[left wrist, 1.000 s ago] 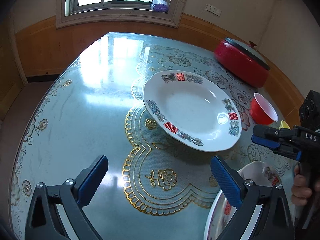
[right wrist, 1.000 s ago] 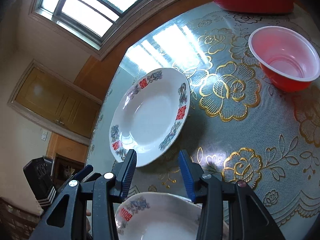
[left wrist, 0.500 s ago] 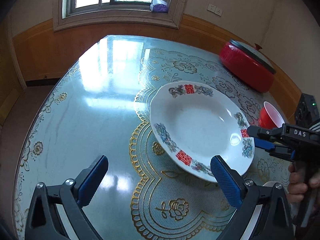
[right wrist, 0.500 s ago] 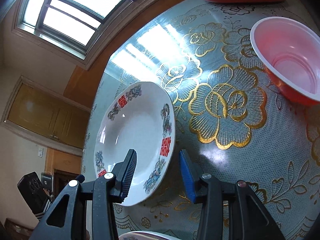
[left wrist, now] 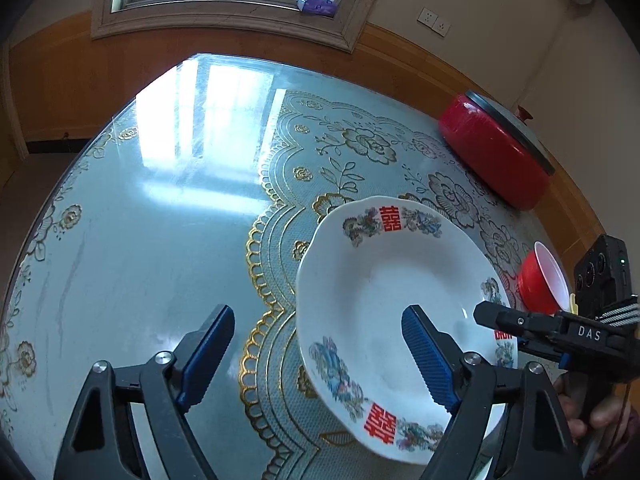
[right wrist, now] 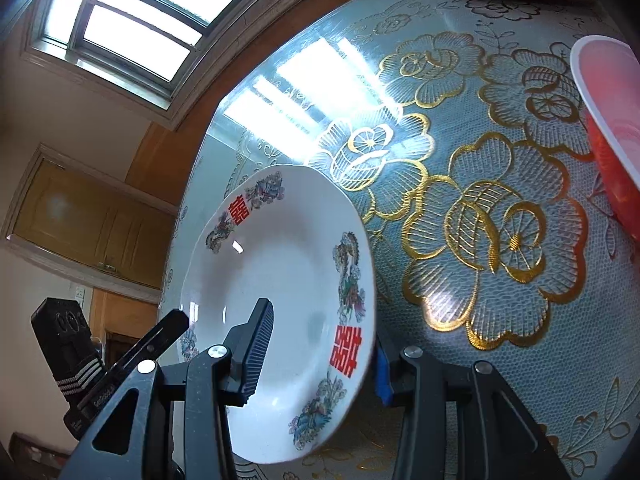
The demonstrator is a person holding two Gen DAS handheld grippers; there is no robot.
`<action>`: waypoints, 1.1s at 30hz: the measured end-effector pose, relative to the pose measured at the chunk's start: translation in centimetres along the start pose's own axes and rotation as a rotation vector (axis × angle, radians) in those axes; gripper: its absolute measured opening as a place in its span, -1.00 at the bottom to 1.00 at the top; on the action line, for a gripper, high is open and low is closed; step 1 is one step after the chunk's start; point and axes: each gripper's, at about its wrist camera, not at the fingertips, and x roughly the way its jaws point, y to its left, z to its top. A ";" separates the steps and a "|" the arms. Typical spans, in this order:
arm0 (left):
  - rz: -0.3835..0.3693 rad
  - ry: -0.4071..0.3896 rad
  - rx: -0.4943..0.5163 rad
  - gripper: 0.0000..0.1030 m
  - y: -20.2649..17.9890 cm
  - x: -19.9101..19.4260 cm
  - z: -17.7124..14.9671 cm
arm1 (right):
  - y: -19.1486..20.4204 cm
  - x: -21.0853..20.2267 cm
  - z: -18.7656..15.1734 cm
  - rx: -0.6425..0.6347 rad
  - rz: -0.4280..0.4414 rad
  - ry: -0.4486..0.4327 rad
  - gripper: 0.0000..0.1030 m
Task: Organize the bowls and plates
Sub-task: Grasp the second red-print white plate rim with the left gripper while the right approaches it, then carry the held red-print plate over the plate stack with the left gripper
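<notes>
My right gripper [right wrist: 320,356] straddles the white plate [right wrist: 288,280] rim, contact unclear; my left gripper [left wrist: 320,356] gapes empty.
</notes>
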 end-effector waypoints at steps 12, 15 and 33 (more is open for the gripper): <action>-0.019 0.050 0.048 -0.37 -0.6 3.5 1.5 | 0.4 0.3 0.0 -0.059 -0.007 -0.004 -0.08; -0.027 0.046 0.034 -0.42 -0.1 3.2 1.3 | 0.7 0.4 -0.1 -0.084 -0.028 -0.012 -0.15; -0.010 -0.024 0.094 -0.44 -0.3 -2.9 -4.2 | 4.2 -1.6 -4.1 -0.310 -0.150 -0.054 -0.29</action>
